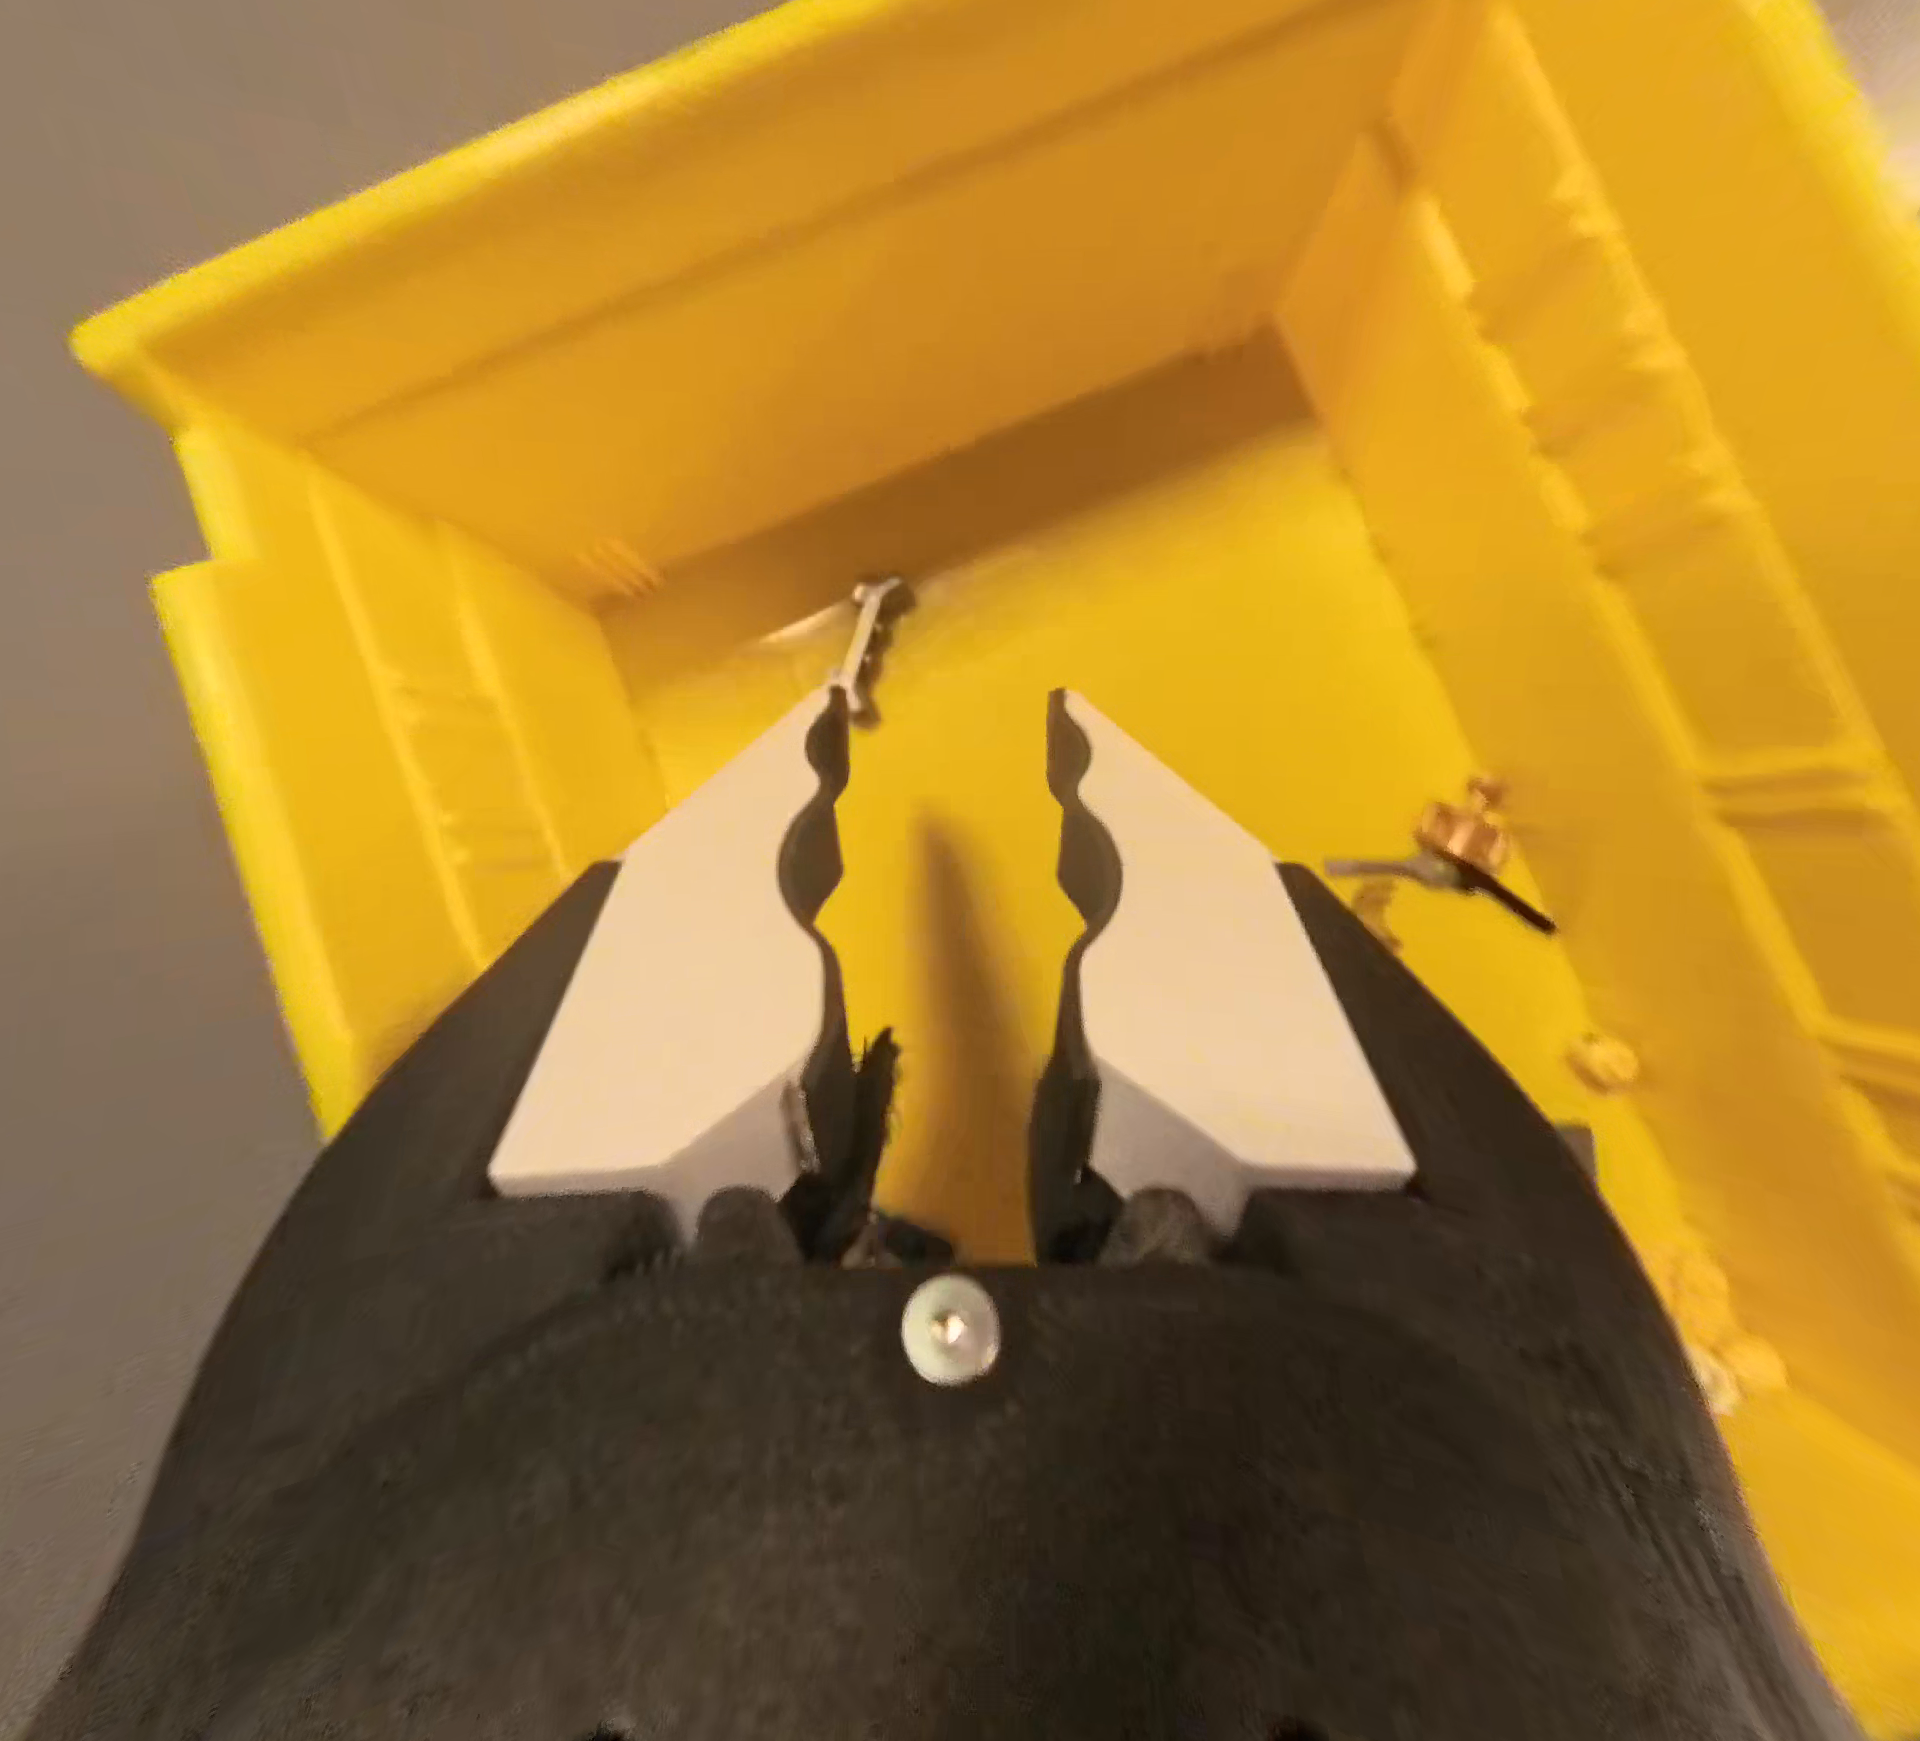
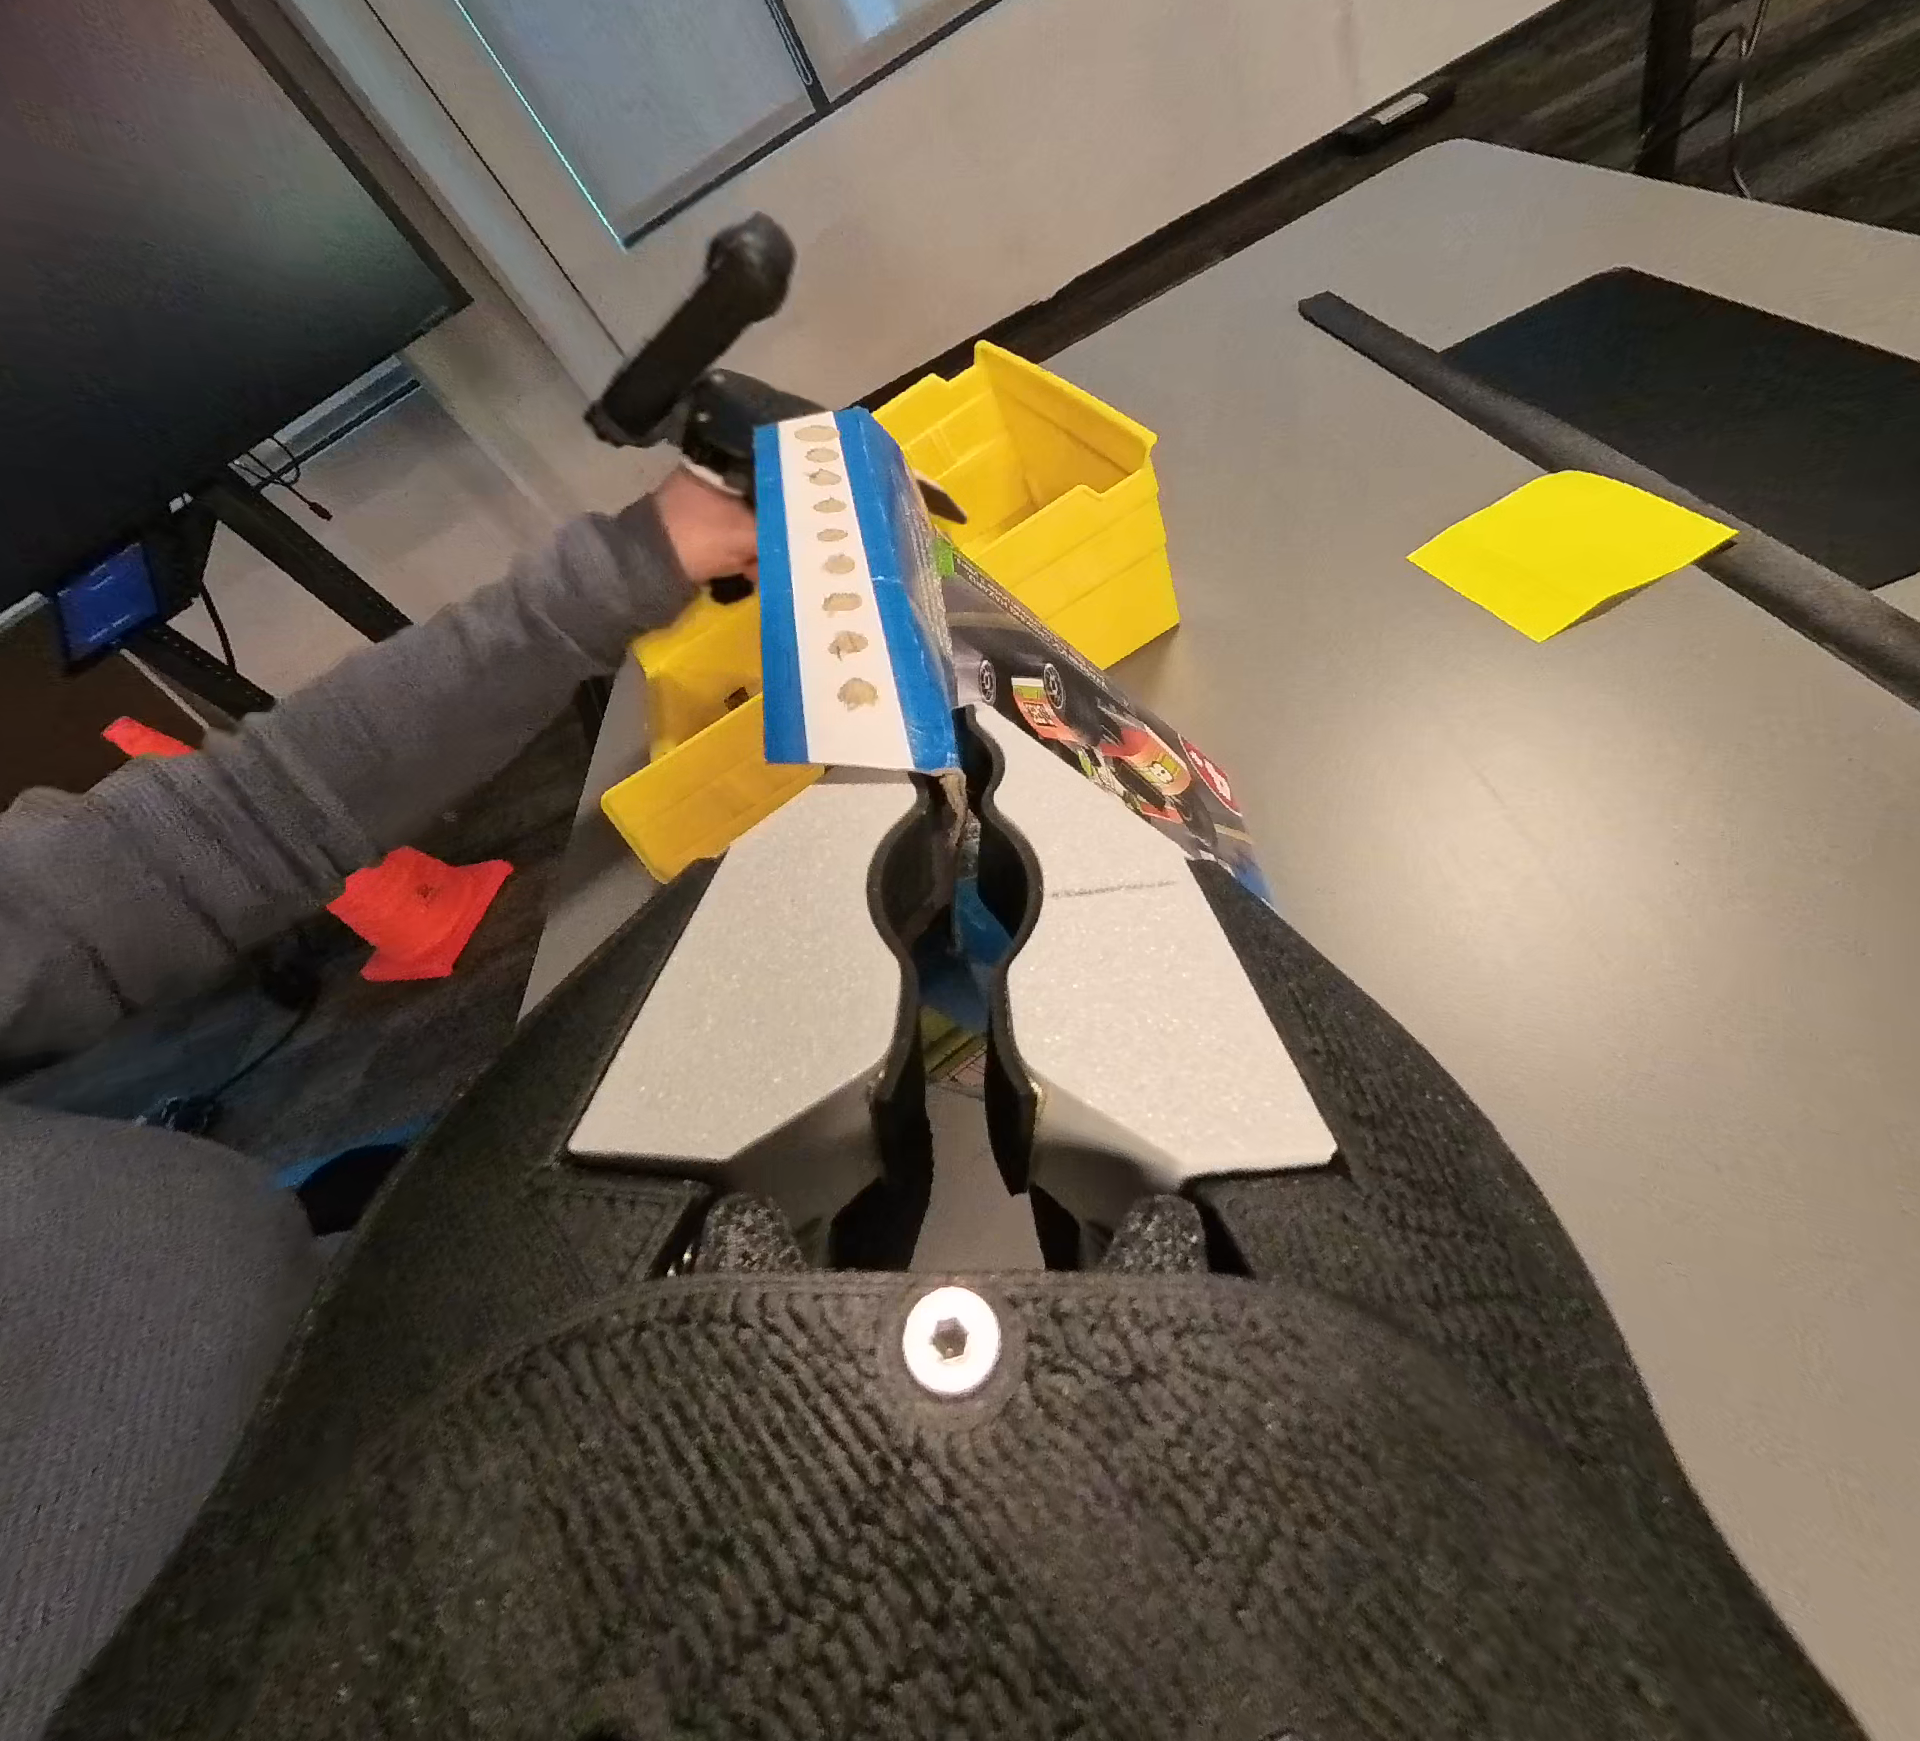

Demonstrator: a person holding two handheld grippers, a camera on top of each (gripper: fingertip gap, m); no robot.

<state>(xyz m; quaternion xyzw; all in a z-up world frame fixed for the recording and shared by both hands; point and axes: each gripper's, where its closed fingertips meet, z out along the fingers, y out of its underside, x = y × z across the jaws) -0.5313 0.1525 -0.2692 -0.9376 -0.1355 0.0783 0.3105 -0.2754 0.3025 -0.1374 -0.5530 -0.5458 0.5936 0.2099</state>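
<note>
While the left gripper (image 1: 945, 704) gapes inside a yellow bin (image 1: 727, 257), the right gripper (image 2: 961, 756) clamps a blue box (image 2: 862, 590).

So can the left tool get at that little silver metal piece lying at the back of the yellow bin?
Probably yes. The left tool is open inside the yellow bin, and the small silver metal piece lies just past its left fingertip. Nothing lies between them; the back wall right behind may crowd the fingertips.

The left claw (image 1: 945, 704) stands parted with nothing between its pads, while the right claw (image 2: 961, 761) is clamped tight.
</note>
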